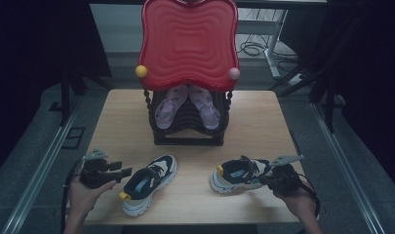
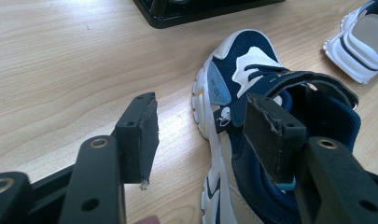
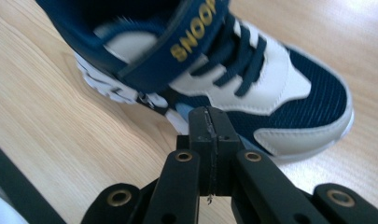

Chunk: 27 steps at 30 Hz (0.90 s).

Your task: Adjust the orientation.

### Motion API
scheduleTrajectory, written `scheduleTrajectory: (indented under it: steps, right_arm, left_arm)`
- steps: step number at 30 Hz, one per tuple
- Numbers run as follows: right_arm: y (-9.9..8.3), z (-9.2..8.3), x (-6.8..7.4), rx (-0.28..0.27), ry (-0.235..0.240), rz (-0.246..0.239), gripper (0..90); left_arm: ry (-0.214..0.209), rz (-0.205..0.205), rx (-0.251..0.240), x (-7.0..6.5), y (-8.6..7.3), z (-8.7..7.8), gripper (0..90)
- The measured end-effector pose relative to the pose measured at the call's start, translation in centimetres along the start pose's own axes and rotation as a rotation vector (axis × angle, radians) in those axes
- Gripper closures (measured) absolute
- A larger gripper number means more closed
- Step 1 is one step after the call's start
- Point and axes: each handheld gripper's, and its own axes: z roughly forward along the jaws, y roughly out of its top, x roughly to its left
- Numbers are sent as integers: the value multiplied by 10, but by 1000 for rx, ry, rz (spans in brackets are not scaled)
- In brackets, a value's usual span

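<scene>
Two navy and white sneakers lie on the wooden table [image 1: 122,126]. The left sneaker [image 1: 148,183] points its toe up and to the right, its yellow heel tab toward the front edge. My left gripper [image 1: 126,171] hovers just left of it, open. In the left gripper view the gripper [image 2: 203,135] has its jaws wide apart and the sneaker [image 2: 242,70] lies beyond them, untouched. The right sneaker [image 1: 236,174] lies sideways, heel to the left. My right gripper [image 1: 264,179] is at its toe end, shut [image 3: 210,126] with nothing between the pads; the sneaker [image 3: 252,79] sits just past them.
A black rack [image 1: 187,139] stands at the table's middle back, holding a pair of pink shoes [image 1: 166,105]. A red wavy panel [image 1: 187,44] with a yellow ball [image 1: 141,71] and a pink ball [image 1: 234,73] rises above it. Dark floor and cables surround the table.
</scene>
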Motion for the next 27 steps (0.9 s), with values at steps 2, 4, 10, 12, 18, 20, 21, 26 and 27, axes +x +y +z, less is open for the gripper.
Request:
scheduleTrajectory:
  steps: [2,4,10,12,18,20,21,26,27]
  right_arm:
    - [3,-2,1,-11,8,-5,900]
    - [6,-2,2,-15,8,-4,900]
    - [25,-7,8,-58,38,-13,900]
    - [34,-8,10,-67,44,-25,900]
    - [61,-1,17,-60,58,-53,900]
    - [76,10,18,-47,76,-54,900]
    - [76,10,18,-47,76,-54,900]
    - [104,31,24,-3,96,-69,900]
    - [104,31,24,-3,96,-69,900]
  left_arm:
    - [1,0,0,0,0,0,447]
    - [0,-1,-1,0,0,0,447]
    - [1,0,0,0,0,0,447]
    - [0,-1,-1,0,0,0,447]
    - [-2,1,2,0,0,0,447]
    - [-1,1,1,0,0,0,447]
    - [0,1,2,0,0,0,447]
    - [-1,1,1,1,0,0,446]
    - [-2,2,2,1,0,-1,446]
